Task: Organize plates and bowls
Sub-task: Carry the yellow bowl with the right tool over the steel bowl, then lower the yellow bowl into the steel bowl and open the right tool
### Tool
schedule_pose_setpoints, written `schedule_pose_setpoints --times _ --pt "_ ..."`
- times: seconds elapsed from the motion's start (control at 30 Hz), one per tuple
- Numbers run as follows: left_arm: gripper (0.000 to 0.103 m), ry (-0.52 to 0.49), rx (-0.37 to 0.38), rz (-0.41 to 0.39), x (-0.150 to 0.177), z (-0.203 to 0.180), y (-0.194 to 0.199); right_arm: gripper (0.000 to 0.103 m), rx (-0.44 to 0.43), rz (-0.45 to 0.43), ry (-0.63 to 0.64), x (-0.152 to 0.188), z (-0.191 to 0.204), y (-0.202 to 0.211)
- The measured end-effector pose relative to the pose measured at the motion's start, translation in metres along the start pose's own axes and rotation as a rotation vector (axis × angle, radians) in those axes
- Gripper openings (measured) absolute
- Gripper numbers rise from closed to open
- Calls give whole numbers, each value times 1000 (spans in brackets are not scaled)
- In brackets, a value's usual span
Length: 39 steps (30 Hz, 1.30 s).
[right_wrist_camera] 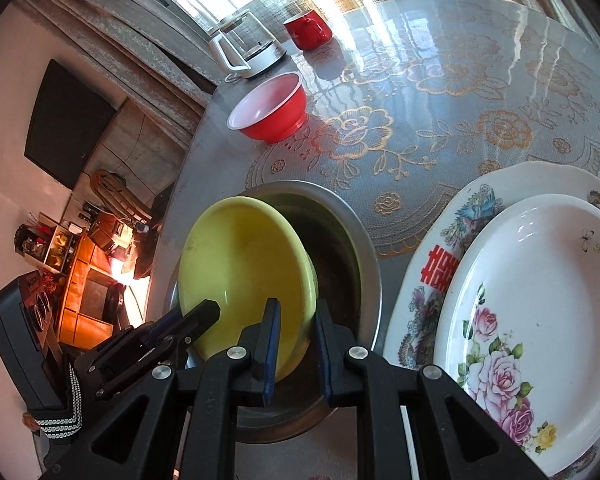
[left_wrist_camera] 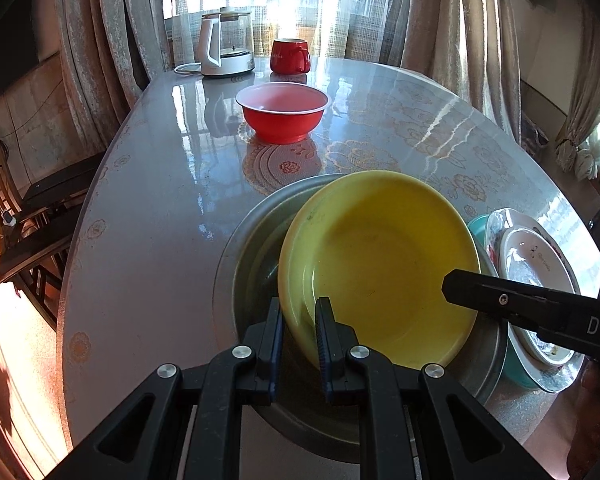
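Right gripper (right_wrist_camera: 297, 344) clamped the tilted yellow plastic bowl (right_wrist_camera: 244, 272) by its rim, inside a round steel basin (right_wrist_camera: 364, 240). Left gripper (right_wrist_camera: 196, 316) pinched the opposite rim. White floral plate (right_wrist_camera: 540, 320) lay beside.

A wide bare stretch of the desk (right_wrist_camera: 480, 92) is lying open beyond the steel basin (left_wrist_camera: 236, 280). The red bowl (left_wrist_camera: 282, 112), kettle (left_wrist_camera: 226, 42) and red mug (left_wrist_camera: 290, 56) are crowding the far corner. The stacked plates (right_wrist_camera: 540, 300) are blocking the right side just beside the basin, while the tilted yellow bowl (left_wrist_camera: 380, 260) is filling most of it.
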<state>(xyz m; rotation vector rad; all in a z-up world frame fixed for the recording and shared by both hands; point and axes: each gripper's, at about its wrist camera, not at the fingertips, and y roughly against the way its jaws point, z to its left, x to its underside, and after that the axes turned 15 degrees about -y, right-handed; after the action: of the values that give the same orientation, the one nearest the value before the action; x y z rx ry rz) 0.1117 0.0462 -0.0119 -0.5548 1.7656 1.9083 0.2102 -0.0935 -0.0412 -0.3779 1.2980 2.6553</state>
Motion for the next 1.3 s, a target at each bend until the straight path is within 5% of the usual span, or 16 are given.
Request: schedule_pose_setpoints --times 0.4,0.9,1.07,1.3 --pt "17 -9 -6 2 0 -1 -1 28 80 -82 59 -1 11 10" --pt "19 35 31 -9 -1 4 5 29 48 -65 49 -1 7 10" --pt "34 47 57 -31 -3 5 15 29 35 -67 37 -3 6 12" --pt "37 83 49 -74 -6 12 24 29 23 -61 19 -4 5 12"
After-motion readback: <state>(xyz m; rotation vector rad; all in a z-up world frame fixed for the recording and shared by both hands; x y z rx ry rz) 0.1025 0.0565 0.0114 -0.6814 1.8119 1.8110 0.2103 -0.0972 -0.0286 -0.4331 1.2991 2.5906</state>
